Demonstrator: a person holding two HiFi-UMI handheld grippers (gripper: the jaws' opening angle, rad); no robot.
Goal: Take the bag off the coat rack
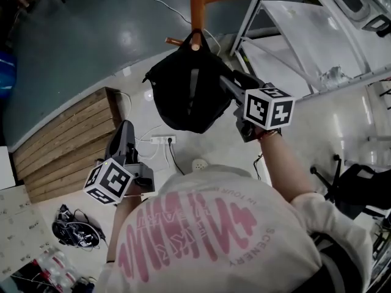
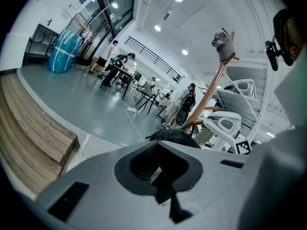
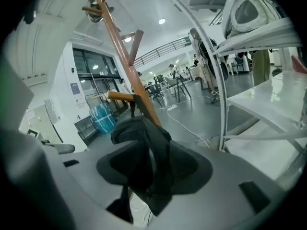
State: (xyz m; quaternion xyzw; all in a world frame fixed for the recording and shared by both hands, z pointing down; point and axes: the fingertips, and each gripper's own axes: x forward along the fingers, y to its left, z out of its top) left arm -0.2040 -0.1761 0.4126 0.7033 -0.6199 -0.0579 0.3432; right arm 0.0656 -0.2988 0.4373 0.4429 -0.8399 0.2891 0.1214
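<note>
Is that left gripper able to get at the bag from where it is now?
Probably yes. The left gripper sits below and to one side of the bag with nothing between them, though its jaws are shut and would need to open first.

The coat rack runs out of the head view's top edge, and its foot is hidden behind the bag. In my right gripper view the bag's dark cloth hangs across the gap of my right gripper and covers the jaw tips, so I can't tell whether they touch it. In my left gripper view, my left gripper hides all but the bag's top. The people far down the hall are too small to make out.
</note>
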